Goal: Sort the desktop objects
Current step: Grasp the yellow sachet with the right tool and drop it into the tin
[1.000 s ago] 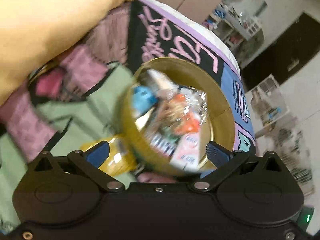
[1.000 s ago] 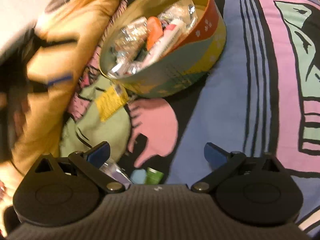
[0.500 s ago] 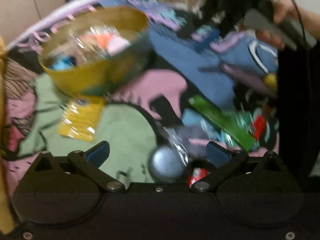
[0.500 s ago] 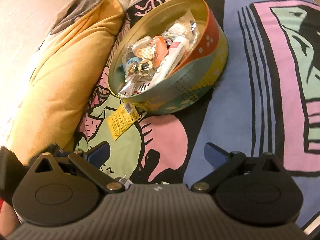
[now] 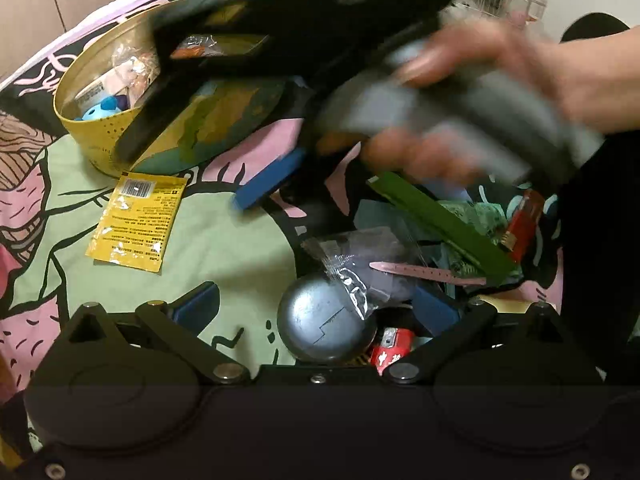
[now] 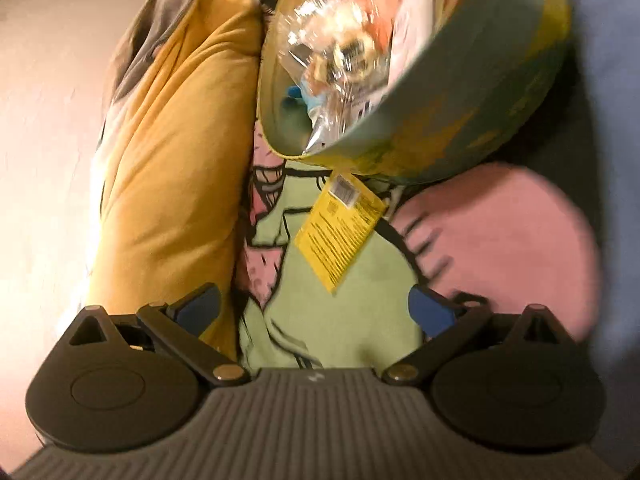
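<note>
In the left wrist view my left gripper (image 5: 316,310) is open low over a heap of small items. A silver round metal cap (image 5: 326,320), a clear plastic bag (image 5: 360,260) and a red packet (image 5: 390,346) lie between its fingers. A yellow sachet (image 5: 138,220) lies flat by the round tin (image 5: 92,136), which holds wrapped items. In the right wrist view my right gripper (image 6: 316,308) is open just short of the yellow sachet (image 6: 340,232), below the tin (image 6: 460,128). A hand (image 5: 520,64) holds that gripper, blurred, with one blue pad (image 5: 268,184) showing.
A green strip (image 5: 440,220), a red lighter (image 5: 522,220) and a pink strap (image 5: 424,272) lie in the heap on the patterned cloth (image 5: 224,248). A yellow pillow (image 6: 172,160) runs along the left of the tin.
The left gripper swung from above the tin down to the heap and settled. The right gripper dropped closer to the yellow sachet and the tin. Both stayed open.
</note>
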Motion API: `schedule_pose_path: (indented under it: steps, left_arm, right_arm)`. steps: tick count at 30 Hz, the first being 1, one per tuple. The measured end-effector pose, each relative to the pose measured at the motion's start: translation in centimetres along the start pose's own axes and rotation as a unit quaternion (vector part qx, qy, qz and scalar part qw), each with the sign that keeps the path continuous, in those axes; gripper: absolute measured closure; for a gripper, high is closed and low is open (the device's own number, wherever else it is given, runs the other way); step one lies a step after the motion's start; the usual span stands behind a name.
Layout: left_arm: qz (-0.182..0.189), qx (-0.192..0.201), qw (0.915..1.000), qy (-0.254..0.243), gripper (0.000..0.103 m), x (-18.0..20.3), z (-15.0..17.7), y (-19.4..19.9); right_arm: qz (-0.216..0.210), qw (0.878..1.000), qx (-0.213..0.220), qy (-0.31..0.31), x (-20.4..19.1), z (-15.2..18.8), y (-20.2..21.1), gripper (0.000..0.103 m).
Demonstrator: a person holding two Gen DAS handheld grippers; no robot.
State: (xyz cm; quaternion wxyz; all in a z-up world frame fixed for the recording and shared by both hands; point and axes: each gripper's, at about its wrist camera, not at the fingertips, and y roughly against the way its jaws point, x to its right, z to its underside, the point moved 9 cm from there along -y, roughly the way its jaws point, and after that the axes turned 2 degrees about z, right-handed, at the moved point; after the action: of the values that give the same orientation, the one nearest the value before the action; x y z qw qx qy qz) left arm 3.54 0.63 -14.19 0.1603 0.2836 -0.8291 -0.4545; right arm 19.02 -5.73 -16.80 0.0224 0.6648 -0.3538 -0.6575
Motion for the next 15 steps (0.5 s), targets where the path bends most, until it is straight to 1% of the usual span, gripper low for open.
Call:
schedule_pose_path:
  steps: [1,2,4,5,7,8,9,11,13,14,15]
  left_arm:
    - [0.002,-0.001,1.0,-0.002,0.001,0.0,0.1,0.0]
    - [0.002,-0.001,1.0,-0.003,0.001,0.0,0.2,0.1]
    - [0.004,0.003,1.0,-0.006,0.001,-0.2,0.4,0.3]
    - [0.005,0.007,1.0,-0.004,0.001,-0.4,0.4,0.4]
    - [0.008,0.008,0.9999,0.008,0.001,-0.9,0.5,0.3]
    - [0.005,0.007,0.9999,0.012,0.001,-1.1,0.6,0.2]
    - [0.003,0.008,0.9999,0.014,0.001,-1.3,0.5,0.2]
    - [0.004,0.01,0.9998,0.015,0.001,-1.4,0.5,0.2]
    - [0.005,0.008,0.9999,0.01,0.001,-1.3,0.5,0.1]
    - [0.003,0.004,0.9999,0.01,0.001,-1.3,0.6,0.0]
    - [-0.001,-0.001,0.9999,0.011,0.001,-1.3,0.8,0.0]
  right_arm:
    - [-0.004,1.0,0.001,-0.013,0.1,0.0,-1.3,0.007]
    - [0.001,1.0,0.01,-0.014,0.2,-0.1,-2.4,0.009]
    - [-0.003,1.0,0.024,-0.007,-0.6,-0.5,-4.0,0.012]
    - [0.006,1.0,0.026,-0.004,-0.9,-0.8,-4.6,0.018]
    - [0.023,1.0,0.021,0.0,-0.9,-1.3,-5.9,0.06]
    - [0.049,0.999,0.009,-0.002,-0.2,-1.3,-6.5,0.096]
    - [0.067,0.998,0.005,0.009,0.2,-1.2,-6.7,0.102]
    - [0.072,0.995,0.014,0.06,-0.4,-0.6,-6.0,0.102]
    - [0.068,0.994,0.021,0.086,-0.9,-0.2,-5.0,0.102]
    - [0.071,0.992,0.037,0.098,-1.1,-0.5,-4.2,0.102]
    - [0.062,0.991,0.05,0.105,-1.4,-0.8,-3.4,0.102]
